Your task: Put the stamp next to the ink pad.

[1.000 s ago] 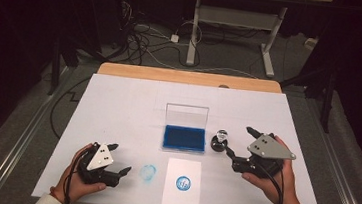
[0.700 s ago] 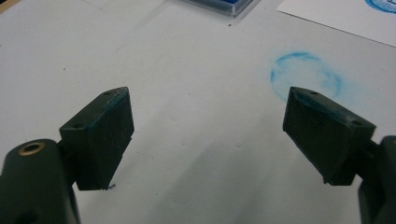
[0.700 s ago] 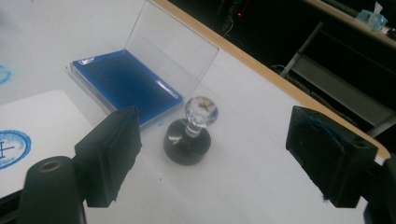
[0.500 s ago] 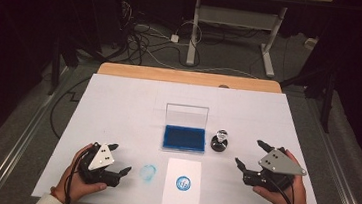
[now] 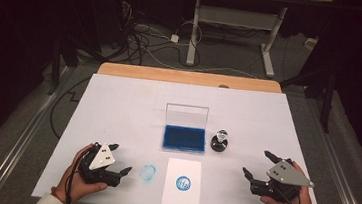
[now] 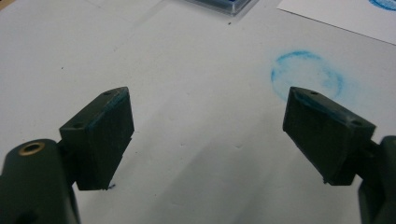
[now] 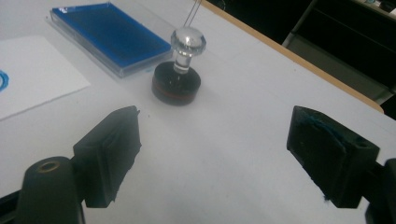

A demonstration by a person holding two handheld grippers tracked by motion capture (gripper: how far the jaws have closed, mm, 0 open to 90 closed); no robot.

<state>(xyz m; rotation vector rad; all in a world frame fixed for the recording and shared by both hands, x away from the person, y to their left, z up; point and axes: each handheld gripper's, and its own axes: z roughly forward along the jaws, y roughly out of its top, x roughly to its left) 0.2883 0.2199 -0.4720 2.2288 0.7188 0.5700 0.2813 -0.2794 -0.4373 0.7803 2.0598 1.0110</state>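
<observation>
Stamp (image 5: 221, 141), round black base with a clear faceted knob, stands upright on the white table cover (image 5: 118, 106), just right of the blue ink pad (image 5: 183, 138) and apart from both grippers. Left gripper (image 5: 119, 159), at the near left edge, has its jaws spread and empty; its own view adds detail the high view blurs: a smudged blue ring (image 6: 306, 74) on the cover, just beyond the right-hand jaw. A white sheet (image 5: 182, 183) bearing a round blue print (image 5: 183, 183) lies in front of the pad, whose clear lid (image 5: 186, 116) stands open behind it. Right gripper (image 5: 260, 165), near right, is likewise spread and empty; its view shows a red band round the stamp's base (image 7: 176, 84), with bare cover between jaws and stamp. Beyond the wooden table edge (image 5: 186, 77): grey floor, cables (image 5: 144, 43), dark room.
</observation>
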